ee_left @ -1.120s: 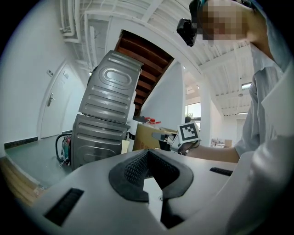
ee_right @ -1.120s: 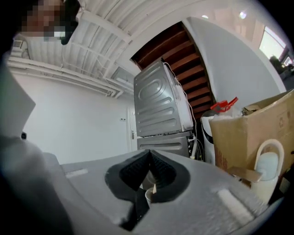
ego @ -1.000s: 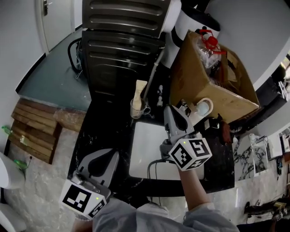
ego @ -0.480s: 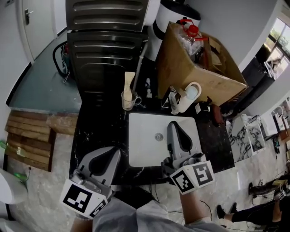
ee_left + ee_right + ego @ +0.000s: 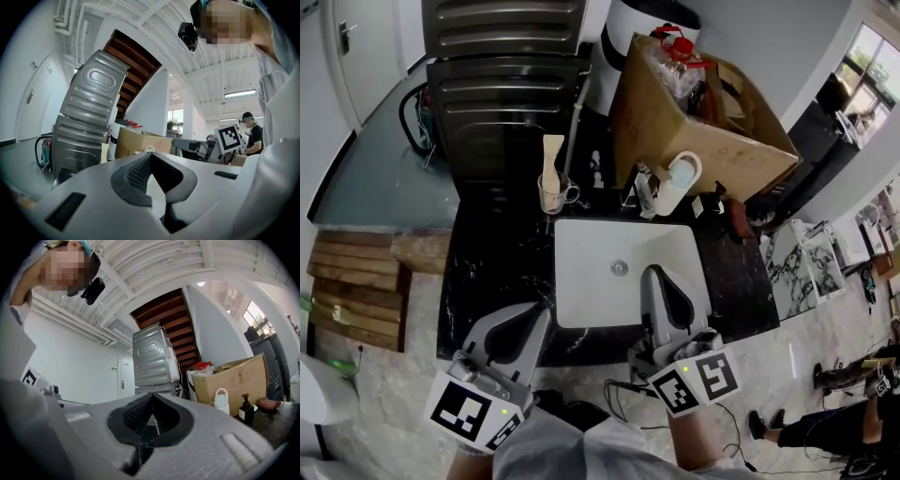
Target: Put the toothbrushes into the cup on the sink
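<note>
Cup (image 5: 551,197): on the black desk (image 5: 487,253) near its back edge, just behind the back left corner of the sink (image 5: 581,281). A pale toothbrush (image 5: 551,155) stands in it.
Left tongs (image 5: 540,315): pressed together, empty, at the desk's front left.
Right tongs (image 5: 652,274): pressed together, empty, above the sink's front part.

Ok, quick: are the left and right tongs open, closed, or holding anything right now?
Left tongs: closed, holding nothing.
Right tongs: closed, holding nothing.
</note>
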`<act>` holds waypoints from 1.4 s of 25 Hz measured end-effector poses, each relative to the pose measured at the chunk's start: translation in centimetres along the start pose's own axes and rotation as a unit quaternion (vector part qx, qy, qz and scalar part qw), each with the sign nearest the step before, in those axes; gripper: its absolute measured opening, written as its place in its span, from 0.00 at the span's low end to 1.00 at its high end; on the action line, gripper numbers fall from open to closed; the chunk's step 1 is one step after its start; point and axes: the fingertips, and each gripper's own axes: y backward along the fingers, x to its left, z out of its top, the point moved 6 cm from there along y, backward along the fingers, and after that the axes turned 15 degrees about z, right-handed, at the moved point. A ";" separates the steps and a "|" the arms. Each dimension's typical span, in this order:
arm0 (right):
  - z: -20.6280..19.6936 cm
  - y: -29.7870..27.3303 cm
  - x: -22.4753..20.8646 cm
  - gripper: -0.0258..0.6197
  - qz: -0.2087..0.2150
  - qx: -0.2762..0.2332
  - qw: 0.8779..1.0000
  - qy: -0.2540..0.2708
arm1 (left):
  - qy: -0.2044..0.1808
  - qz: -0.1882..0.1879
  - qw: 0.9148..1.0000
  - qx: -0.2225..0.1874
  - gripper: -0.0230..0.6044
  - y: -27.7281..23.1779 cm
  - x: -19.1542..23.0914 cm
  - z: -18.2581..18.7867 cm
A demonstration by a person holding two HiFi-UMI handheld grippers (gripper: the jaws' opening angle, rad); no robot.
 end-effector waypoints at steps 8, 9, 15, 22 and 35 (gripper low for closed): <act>0.6 4.1 1.8 0.04 0.025 0.008 1.000 -0.004 | -0.002 0.005 1.000 -0.003 0.04 2.1 -4.0 0.2; 0.6 4.6 2.0 0.04 0.028 0.008 1.000 -0.003 | -0.003 0.006 1.000 -0.003 0.04 2.4 -4.5 0.2; 1.2 8.5 3.3 0.04 0.042 0.009 0.999 -0.004 | -0.008 0.013 1.000 -0.005 0.04 4.7 -7.9 0.4; 1.9 12.5 5.8 0.04 0.061 0.016 0.998 0.013 | -0.011 0.023 1.000 -0.007 0.04 7.8 -11.7 0.3; 3.3 14.2 9.3 0.04 0.084 0.002 0.996 0.021 | -0.025 0.018 0.999 -0.019 0.04 10.5 -13.1 1.7</act>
